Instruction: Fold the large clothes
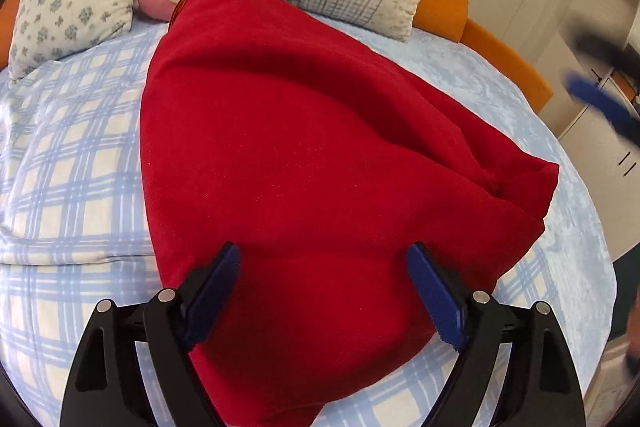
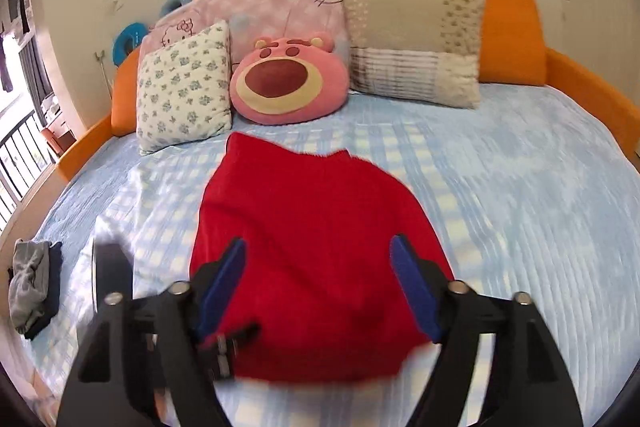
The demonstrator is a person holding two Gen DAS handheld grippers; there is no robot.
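Observation:
A folded red garment (image 1: 320,167) lies on the blue plaid bed sheet (image 1: 72,147); it also shows in the right wrist view (image 2: 316,247). My left gripper (image 1: 324,253) is open and hovers just above the garment's near part, holding nothing. My right gripper (image 2: 318,247) is open and empty, higher above the garment's near edge. The right gripper's blurred blue finger shows at the right edge of the left wrist view (image 1: 600,99). The left gripper shows blurred at the lower left of the right wrist view (image 2: 112,275).
A pink bear cushion (image 2: 286,79), a floral pillow (image 2: 184,83) and a patchwork pillow (image 2: 416,39) stand at the head of the bed against the orange frame (image 2: 512,27). A grey and dark clothes pile (image 2: 32,283) lies at the left edge.

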